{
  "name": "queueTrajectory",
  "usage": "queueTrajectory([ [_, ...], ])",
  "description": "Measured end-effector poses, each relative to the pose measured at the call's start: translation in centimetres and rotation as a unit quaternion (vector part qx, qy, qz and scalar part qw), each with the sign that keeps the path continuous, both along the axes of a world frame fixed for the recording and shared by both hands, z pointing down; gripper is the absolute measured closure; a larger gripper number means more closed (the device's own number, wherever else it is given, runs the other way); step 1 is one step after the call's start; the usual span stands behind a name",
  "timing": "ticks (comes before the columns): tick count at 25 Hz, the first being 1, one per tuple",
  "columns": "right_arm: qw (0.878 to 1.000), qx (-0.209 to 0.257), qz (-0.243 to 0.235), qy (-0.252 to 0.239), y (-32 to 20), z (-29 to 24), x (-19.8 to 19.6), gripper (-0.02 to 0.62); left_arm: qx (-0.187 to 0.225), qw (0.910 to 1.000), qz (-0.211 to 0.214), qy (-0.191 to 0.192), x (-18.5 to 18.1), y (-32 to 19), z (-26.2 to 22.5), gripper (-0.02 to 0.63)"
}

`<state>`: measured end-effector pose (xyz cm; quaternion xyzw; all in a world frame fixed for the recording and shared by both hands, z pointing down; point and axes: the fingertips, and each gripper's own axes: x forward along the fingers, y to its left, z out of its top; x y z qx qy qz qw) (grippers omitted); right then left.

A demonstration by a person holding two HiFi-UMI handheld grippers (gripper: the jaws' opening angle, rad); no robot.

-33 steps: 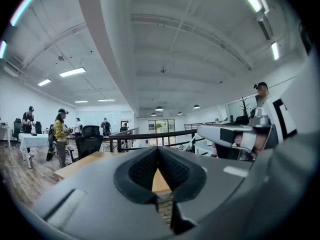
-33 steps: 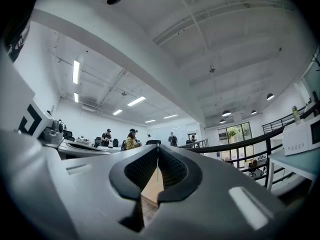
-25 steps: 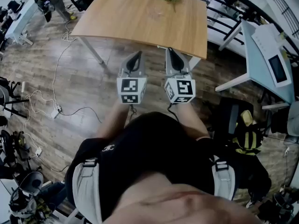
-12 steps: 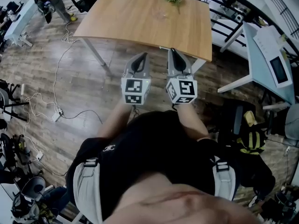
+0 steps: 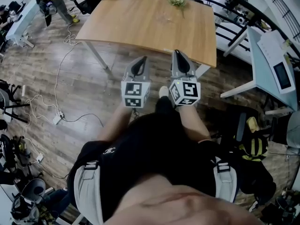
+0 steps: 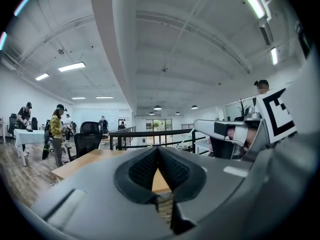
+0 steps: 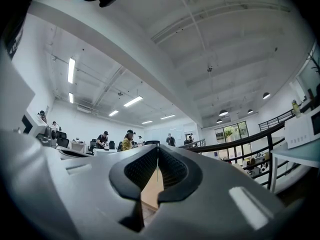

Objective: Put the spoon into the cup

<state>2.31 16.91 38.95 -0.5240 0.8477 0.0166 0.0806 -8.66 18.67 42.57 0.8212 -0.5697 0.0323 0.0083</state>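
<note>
A wooden table (image 5: 136, 25) stands ahead of me in the head view. On its far side lie a green sprig (image 5: 178, 0) and a small see-through thing (image 5: 164, 17), too small to tell what it is. I make out no spoon. My left gripper (image 5: 142, 60) and right gripper (image 5: 177, 53) are held side by side, level, just short of the table's near edge. Both are shut with nothing between the pads, as the left gripper (image 6: 157, 149) and right gripper (image 7: 157, 149) show in their own views.
A white desk (image 5: 274, 64) with a device stands to the right, beyond a black railing (image 5: 239, 11). Cables (image 5: 61, 78) trail over the wooden floor at left. A yellow and black bag (image 5: 253, 146) lies at the right. People (image 6: 56, 134) stand far off.
Both grippers have moved forward towards the table, whose near edge now lies closer to their tips. A foot now shows between the grippers. The jaws stay shut.
</note>
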Motion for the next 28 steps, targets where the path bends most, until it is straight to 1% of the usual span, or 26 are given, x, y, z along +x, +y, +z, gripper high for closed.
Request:
queueTrajectory([
  [3,1.0,-0.001,-0.006,-0.001,-2.0,0.3,-0.5,0.589,-0.005,1.0,-0.004,0.007,-0.6,-1.8,0.4,0.594],
  [9,1.0,0.001,-0.018,-0.001,-7.0,0.3,-1.4,0.589,-0.012,0.9989,-0.015,0.042,-1.9,-6.9,-0.2,0.594],
  [13,1.0,0.0,-0.023,-0.004,-10.9,0.2,-1.5,0.589,-0.013,0.9989,-0.028,0.034,-2.5,-10.5,0.0,0.594],
  [17,0.999,-0.003,-0.032,-0.004,-14.9,0.1,-1.6,0.589,-0.011,0.999,-0.037,0.024,-2.4,-14.0,-0.4,0.594],
  [22,0.999,-0.008,-0.045,-0.002,-19.2,-0.1,-1.7,0.589,-0.015,0.9986,-0.047,0.021,-2.3,-18.4,-0.8,0.594],
  [28,0.998,-0.016,-0.055,-0.006,-24.2,0.1,-0.7,0.589,-0.025,0.998,-0.056,0.017,-1.2,-23.2,-0.6,0.594],
])
